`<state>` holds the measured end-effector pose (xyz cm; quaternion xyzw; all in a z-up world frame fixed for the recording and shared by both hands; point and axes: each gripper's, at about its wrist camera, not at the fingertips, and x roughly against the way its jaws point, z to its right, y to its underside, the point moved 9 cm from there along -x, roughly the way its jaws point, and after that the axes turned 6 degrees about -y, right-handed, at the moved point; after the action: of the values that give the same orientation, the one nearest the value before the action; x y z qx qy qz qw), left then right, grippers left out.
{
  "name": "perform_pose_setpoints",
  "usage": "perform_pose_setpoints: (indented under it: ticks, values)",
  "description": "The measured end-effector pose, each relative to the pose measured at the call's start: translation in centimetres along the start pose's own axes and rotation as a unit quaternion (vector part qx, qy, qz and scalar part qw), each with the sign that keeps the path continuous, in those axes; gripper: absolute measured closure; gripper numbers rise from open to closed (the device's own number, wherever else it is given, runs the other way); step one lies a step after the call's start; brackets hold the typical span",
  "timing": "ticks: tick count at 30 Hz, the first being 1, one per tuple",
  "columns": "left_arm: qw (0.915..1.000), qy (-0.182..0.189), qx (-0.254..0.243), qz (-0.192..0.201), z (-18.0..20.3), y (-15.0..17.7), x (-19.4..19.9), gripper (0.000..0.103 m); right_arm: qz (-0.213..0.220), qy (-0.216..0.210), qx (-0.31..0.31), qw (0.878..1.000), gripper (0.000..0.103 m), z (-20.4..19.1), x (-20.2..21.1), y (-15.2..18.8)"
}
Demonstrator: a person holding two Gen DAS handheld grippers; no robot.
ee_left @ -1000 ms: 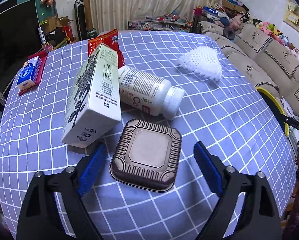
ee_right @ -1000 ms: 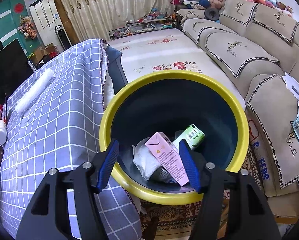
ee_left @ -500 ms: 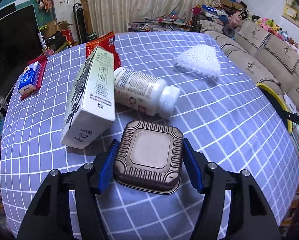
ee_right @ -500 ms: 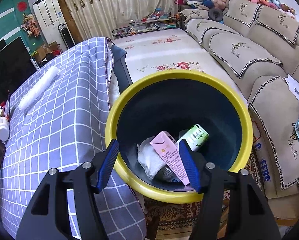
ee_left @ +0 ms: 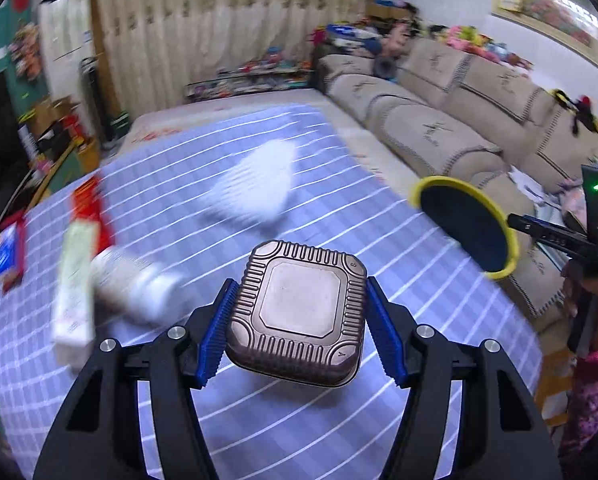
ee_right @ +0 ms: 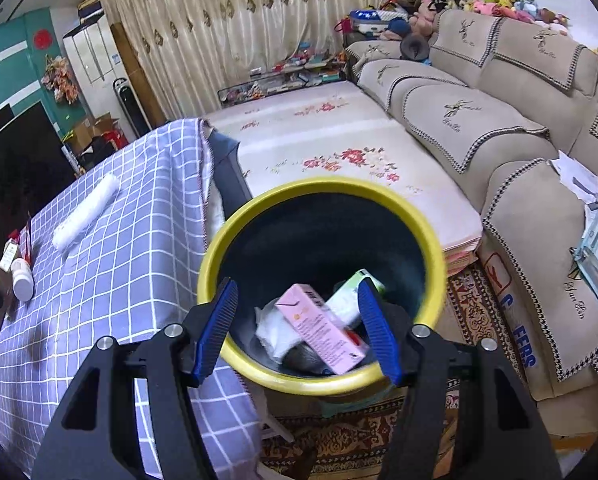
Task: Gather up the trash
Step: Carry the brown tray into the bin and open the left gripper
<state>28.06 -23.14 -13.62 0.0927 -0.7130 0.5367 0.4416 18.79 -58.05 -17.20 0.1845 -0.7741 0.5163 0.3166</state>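
We are pinching the ribbed brown square plastic tray [ee_left: 299, 312] in our left gripper [ee_left: 301, 330], lifting it off the checked tablecloth [ee_left: 339, 432] toward the yellow-rimmed bin [ee_left: 465, 226]; our right gripper [ee_right: 297, 330] is hovering spread and empty above it

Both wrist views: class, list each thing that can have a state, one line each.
brown tray: gripped, lifted off the table
left gripper: shut on the tray
right gripper: open, empty
bin: open-topped, partly filled
white bottle: lying down, capped
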Motion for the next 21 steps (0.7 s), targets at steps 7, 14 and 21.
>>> perform_pose_setpoints:
  ticks: [7,14,21]
  values:
    - [0.9952,0.065,-0.073,-0.005,10.4,-4.4,-3.6,0.040,0.031,0.023,-0.034,0.999,0.041,4.9,3.2,-0.1]
    - [0.9840,0.110,-0.136,-0.033,20.2,-6.7,-8.3,0.040,0.029,0.041,-0.074,0.996,0.041,9.7,4.1,1.4]
    - [0.9771,0.126,-0.158,-0.067,26.1,-7.8,-13.3,0.039,0.023,0.044,-0.094,0.994,0.041,11.8,3.9,2.3]
